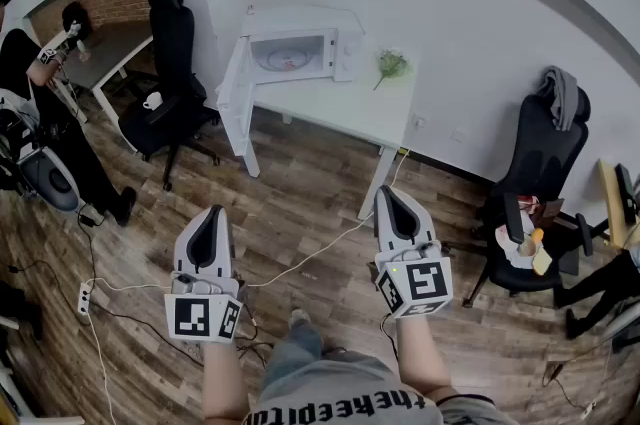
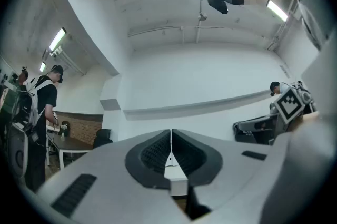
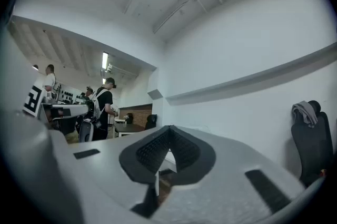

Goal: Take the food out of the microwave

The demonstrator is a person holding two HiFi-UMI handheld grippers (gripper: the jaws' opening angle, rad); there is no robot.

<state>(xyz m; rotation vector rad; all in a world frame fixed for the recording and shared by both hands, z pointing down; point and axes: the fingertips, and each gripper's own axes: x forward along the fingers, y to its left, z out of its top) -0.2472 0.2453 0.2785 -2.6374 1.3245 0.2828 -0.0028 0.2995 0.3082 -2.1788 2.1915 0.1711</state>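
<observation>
A white microwave stands on the white table against the far wall, its door swung wide open to the left. Inside it lies a white plate with reddish food. My left gripper and my right gripper hover over the wooden floor, well short of the table. Both are shut with nothing between the jaws. In the left gripper view the gripper points at the white wall, a little above level; the right gripper does the same in its own view.
A green sprig lies on the table right of the microwave. Black office chairs stand at the left and right. Cables and a power strip cross the floor. A person works at a dark desk far left.
</observation>
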